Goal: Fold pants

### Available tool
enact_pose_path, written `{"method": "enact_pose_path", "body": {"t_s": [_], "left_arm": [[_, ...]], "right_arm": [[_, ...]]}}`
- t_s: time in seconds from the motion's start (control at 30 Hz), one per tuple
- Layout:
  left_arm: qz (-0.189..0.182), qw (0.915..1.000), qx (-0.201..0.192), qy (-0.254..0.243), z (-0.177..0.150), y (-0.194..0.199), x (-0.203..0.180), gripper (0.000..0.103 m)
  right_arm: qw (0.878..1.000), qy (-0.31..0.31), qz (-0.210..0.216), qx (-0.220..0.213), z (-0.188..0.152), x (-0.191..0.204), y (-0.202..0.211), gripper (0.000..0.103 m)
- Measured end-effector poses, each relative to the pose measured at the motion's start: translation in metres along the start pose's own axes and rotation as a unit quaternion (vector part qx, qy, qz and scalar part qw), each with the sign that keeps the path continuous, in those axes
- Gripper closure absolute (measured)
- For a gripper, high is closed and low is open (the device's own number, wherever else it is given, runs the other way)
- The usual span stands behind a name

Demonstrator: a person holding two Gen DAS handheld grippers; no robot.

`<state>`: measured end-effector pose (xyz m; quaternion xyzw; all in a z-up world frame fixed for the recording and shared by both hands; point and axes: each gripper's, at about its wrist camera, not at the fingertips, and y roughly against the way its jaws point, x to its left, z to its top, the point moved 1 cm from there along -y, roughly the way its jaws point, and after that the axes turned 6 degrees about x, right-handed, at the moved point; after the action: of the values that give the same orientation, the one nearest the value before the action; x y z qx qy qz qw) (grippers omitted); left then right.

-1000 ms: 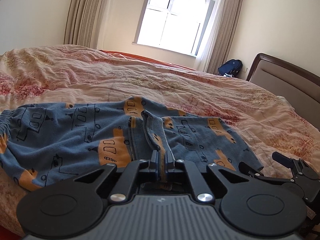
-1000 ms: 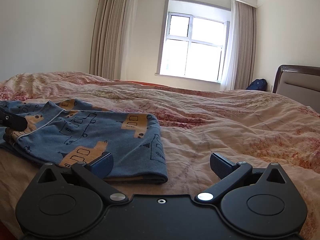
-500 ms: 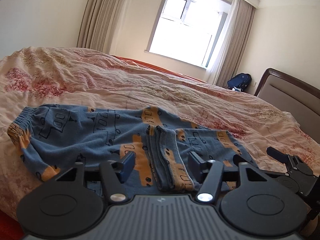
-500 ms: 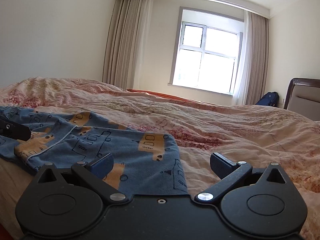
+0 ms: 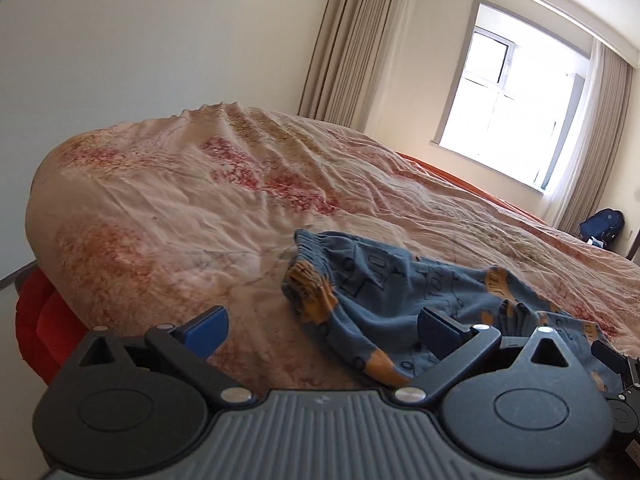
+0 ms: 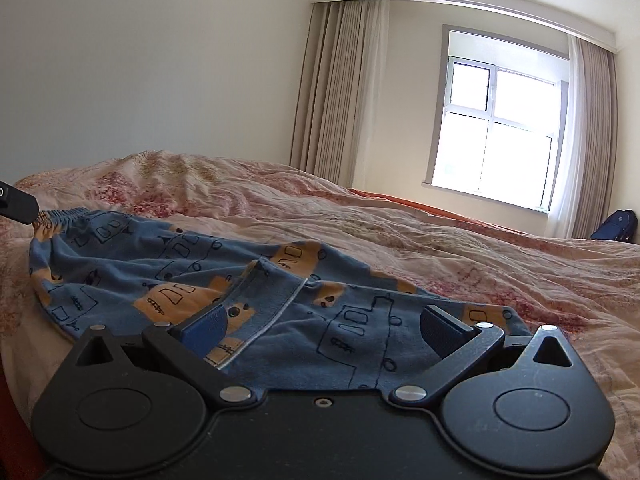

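Left fingers (image 5: 440,330) opening, nothing gripped, pants (image 5: 400,292) on bed (image 5: 200,200)

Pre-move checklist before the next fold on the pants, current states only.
1. Left gripper free of cloth: ok, jaws opening, nothing pinched between them.
2. Right gripper free: ok, jaws wide, pants lie under them, pads not pressing.
3. Pants fully on the bedspread: ok in both views, near the bed's front edge.
4. Waistband reachable: ok, it lies just ahead of the left gripper, bunched.
5. Folded layers flat: not ok, the leg hem ridges up and the cloth is rumpled.
6. Edges aligned under the top layer: cannot tell, hidden.
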<state>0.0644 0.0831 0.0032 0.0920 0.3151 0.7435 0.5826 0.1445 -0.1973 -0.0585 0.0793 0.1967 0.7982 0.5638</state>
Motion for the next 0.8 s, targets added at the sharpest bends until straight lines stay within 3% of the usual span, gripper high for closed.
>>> {"method": "enact_pose_path", "body": {"t_s": [0.2, 0.3, 0.5, 0.8], "left_arm": [[0.004, 1.0000, 0.000, 0.009, 0.001, -0.012, 0.025, 0.001], [-0.015, 0.9999, -0.007, 0.001, 0.005, -0.023, 0.030, 0.000], [-0.089, 0.9959, 0.010, 0.012, 0.012, -0.058, 0.026, 0.000], [-0.114, 0.9930, 0.010, 0.026, 0.000, -0.064, 0.014, 0.001]], "right_arm": [[1.000, -0.007, -0.006, 0.006, -0.006, 0.002, -0.003, 0.000], [1.000, -0.003, -0.008, 0.010, -0.006, 0.003, -0.004, 0.000], [1.000, 0.005, -0.010, 0.016, -0.007, 0.004, -0.007, 0.000], [1.000, -0.002, -0.007, 0.015, -0.008, 0.003, -0.008, 0.000]]}}
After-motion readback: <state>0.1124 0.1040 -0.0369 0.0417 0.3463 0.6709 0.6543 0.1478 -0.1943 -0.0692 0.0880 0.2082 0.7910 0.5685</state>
